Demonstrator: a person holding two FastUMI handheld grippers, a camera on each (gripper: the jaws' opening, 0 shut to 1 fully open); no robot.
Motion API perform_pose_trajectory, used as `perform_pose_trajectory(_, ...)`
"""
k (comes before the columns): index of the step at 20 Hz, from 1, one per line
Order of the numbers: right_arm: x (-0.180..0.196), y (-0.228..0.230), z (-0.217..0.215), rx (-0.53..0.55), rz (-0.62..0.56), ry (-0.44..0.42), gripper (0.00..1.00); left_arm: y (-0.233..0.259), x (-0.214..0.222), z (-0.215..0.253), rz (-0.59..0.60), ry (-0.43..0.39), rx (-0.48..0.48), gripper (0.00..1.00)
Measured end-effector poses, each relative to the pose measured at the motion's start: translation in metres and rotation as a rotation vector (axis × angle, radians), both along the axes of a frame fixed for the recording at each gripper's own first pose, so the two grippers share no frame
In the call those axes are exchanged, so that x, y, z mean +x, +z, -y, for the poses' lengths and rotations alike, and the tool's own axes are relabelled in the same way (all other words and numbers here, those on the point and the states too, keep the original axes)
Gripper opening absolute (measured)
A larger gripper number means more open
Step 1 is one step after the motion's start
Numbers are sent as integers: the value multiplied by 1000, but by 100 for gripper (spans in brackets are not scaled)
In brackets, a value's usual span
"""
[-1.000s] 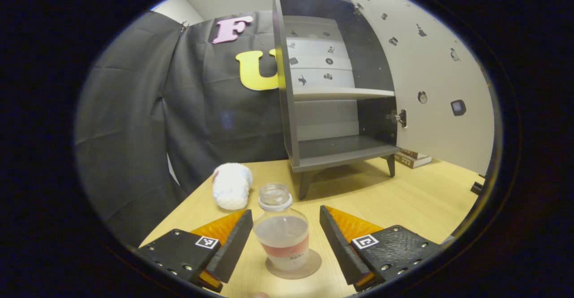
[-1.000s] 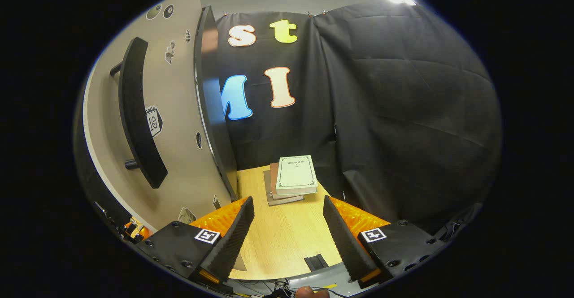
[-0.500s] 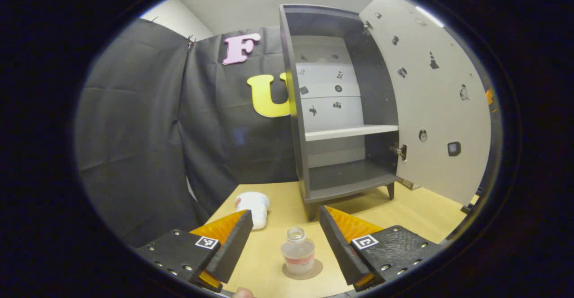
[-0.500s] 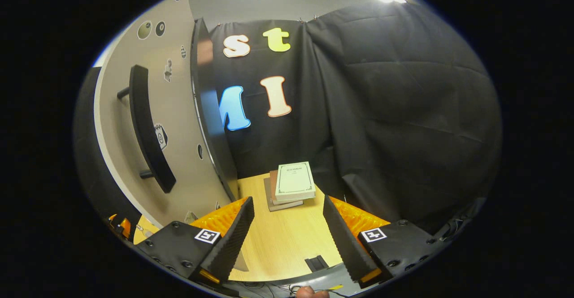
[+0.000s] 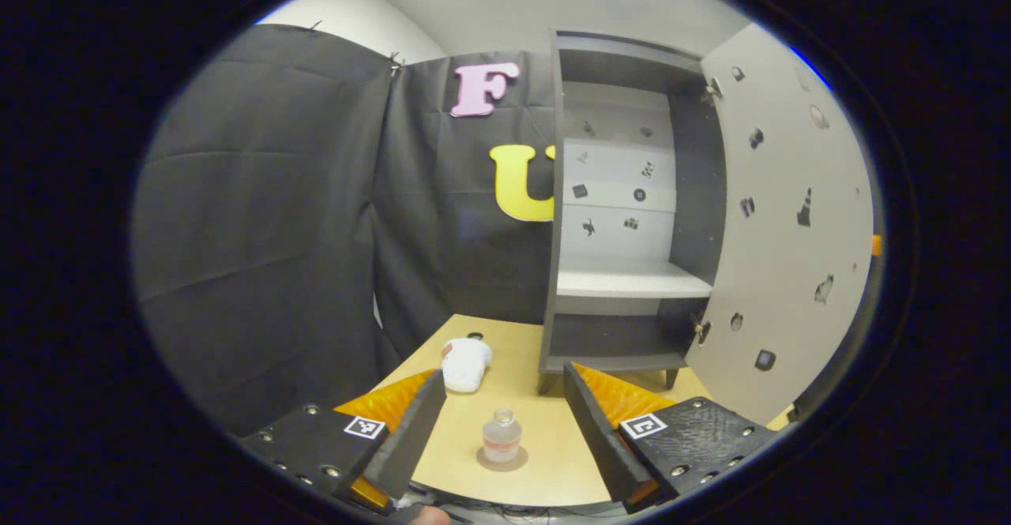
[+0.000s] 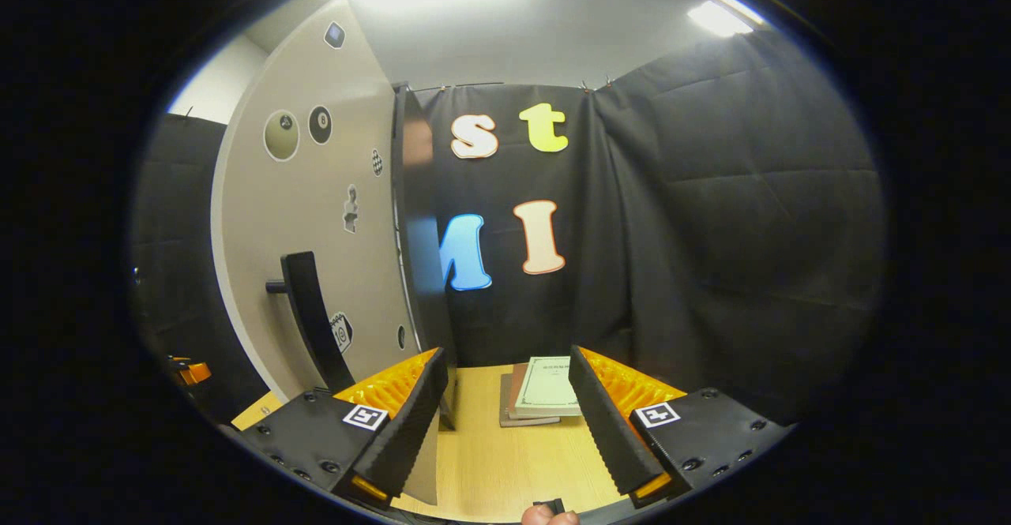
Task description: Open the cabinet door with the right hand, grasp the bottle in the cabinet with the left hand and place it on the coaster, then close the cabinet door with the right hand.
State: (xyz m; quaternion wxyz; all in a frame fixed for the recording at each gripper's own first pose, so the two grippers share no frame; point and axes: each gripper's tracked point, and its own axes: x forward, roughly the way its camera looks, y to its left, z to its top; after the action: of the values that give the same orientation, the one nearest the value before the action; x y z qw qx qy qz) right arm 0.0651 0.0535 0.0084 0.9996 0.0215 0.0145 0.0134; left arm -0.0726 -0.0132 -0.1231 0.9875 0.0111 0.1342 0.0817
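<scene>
A small clear bottle [image 5: 501, 436] with a red band stands upright on a round brown coaster [image 5: 502, 459] near the table's front edge. My left gripper [image 5: 500, 430] is open, pulled back and above the bottle, which shows small between its fingers. Beyond it stands the grey cabinet [image 5: 628, 209] with bare shelves, its beige door [image 5: 778, 249] swung wide to the right. In the right gripper view the door's outer face [image 6: 316, 233] with its dark curved handle [image 6: 312, 320] is on the left. My right gripper [image 6: 505, 422] is open and holds nothing, apart from the handle.
A white fluffy thing [image 5: 464, 365] lies on the wooden table [image 5: 545, 422] left of the cabinet. A stack of books [image 6: 545, 389] lies on the table behind the door, ahead of my right gripper. Black cloth walls close the booth.
My left gripper has drawn back and up from the bottle, which stays on the coaster. My right gripper has pulled back from the door, and its view has tilted up.
</scene>
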Motion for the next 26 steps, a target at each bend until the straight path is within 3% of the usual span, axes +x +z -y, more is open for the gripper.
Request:
perform_pose_trajectory(2,3,-1,4,-21,-12,49,98,17,-10,11,0,17,-11,90)
perform_pose_trajectory(5,12,11,8,1,-1,110,98,45,-19,21,8,32,45,89)
perform_pose_trajectory(11,23,16,-12,31,-16,174,98,73,12,47,42,-16,34,90)
perform_pose_trajectory(15,20,27,-34,-8,-12,174,98,78,43,48,57,-72,66,90)
perform_pose_trajectory(16,18,27,-45,-21,-10,188,92,78,48,47,59,-88,68,90)
perform_pose_trajectory(18,18,27,-52,-85,-4,167,97,80,55,39,66,-116,70,90)
perform_pose_trajectory(19,13,30,-49,-106,12,147,89,80,58,33,74,-119,64,90)
perform_pose_trajectory(22,12,23,-58,-66,-11,123,93,75,68,14,75,-115,7,92)
perform_pose_trajectory(23,13,23,-62,-65,-18,127,90,76,70,6,81,-108,-3,90)
perform_pose_trajectory(26,9,21,-83,-67,-21,147,90,78,73,-18,88,-95,13,90)
